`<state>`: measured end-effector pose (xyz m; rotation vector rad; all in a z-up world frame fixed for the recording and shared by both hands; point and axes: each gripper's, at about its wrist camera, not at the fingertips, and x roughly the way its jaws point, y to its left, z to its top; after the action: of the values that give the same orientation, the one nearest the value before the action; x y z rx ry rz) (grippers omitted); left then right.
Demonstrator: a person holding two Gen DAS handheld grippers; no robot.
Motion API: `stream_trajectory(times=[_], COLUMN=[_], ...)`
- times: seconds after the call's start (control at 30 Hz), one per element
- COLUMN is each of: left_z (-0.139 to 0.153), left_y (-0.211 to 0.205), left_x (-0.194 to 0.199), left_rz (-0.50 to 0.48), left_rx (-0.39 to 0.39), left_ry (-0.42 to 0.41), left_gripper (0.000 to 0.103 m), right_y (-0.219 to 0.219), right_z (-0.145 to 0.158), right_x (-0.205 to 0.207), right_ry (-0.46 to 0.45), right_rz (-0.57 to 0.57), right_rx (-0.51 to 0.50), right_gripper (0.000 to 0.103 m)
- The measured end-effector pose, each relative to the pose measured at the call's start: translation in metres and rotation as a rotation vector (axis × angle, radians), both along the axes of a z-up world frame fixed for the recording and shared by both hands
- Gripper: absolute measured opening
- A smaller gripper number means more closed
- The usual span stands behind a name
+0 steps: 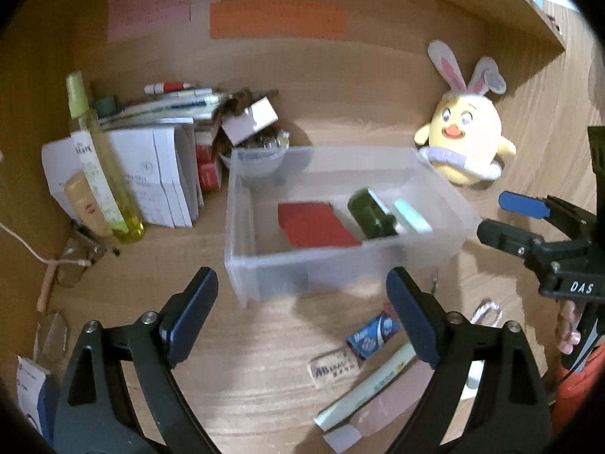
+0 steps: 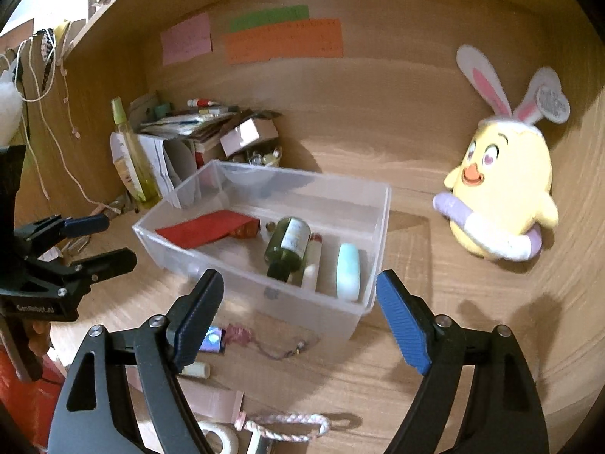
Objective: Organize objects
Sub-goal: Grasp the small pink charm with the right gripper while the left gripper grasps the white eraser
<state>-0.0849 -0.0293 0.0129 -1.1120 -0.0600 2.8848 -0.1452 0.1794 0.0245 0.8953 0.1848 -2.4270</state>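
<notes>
Both grippers empty, jaws apart; left gripper (image 1: 302,317) spread wide in front of the clear plastic bin (image 1: 242,227), nothing between its pads; right gripper (image 2: 298,321) likewise spread, framing the bin's near corner without touching it. In the left wrist view the right gripper shows at the right edge, beside the bin's right wall, blue pad uppermost.

Bin sits on the wooden desk surface (image 1: 245,340), roughly central. Contents: red card (image 2: 206,227) lying flat on the left side; dark green bottle (image 2: 289,246) on its side, neck toward the near wall; pale blue oblong item (image 2: 348,270) just right of it; a white tube between the two, partly hidden.

Outside the bin: yellow plush chick with rabbit ears (image 2: 499,196) upright, well to the right; tall yellow-green spray bottle (image 1: 98,159) upright at left against a stack of papers and boxes (image 1: 166,174); near edge holds a small blue packet (image 1: 372,335), a pink carton (image 1: 378,412), a braided pink cord (image 2: 287,422).

Images soft with blur; small labels unreadable.
</notes>
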Motion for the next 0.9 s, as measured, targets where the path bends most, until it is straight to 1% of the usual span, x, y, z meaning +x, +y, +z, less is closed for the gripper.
stream_trajectory(times=[0.13,0.27,0.4,0.57,0.67,0.73,0.8,0.9], left_z=[-0.015,-0.032,-0.046,-0.063,-0.067,-0.068,-0.068,-0.07], left_y=[0.003,0.006,0.01,0.008,0.005,0.003,0.002,0.005], left_x=[0.005,0.008,0.011,0.013,0.011,0.011,0.011,0.012], left_rz=[-0.01,-0.039,-0.045,-0.047,-0.043,-0.055,-0.069,-0.08], left_rx=[-0.005,0.016,-0.004,0.028,0.053,0.069,0.075,0.058], left_ry=[-0.035,-0.098,-0.129,-0.164,-0.177,-0.188,-0.191,-0.197], left_gripper=[0.091,0.091,0.091,0.091,0.09,0.09,0.09,0.088], right_y=[-0.001,-0.005,-0.009,-0.017,-0.023,-0.028,-0.032,-0.037], right_z=[-0.011,-0.029,-0.044,-0.052,-0.058,-0.062,-0.068,-0.076], right_x=[0.003,0.008,0.008,0.008,0.005,0.005,0.004,-0.001], right_ry=[-0.017,-0.076,-0.123,-0.141,-0.172,-0.169,-0.177,-0.197], right_rz=[0.001,0.033,0.053,0.073,0.097,0.1,0.105,0.108], right_rx=[0.011,0.016,0.03,0.048,0.062,0.086,0.101,0.122], right_gripper=[0.081,0.081,0.081,0.081,0.08,0.079,0.072,0.06])
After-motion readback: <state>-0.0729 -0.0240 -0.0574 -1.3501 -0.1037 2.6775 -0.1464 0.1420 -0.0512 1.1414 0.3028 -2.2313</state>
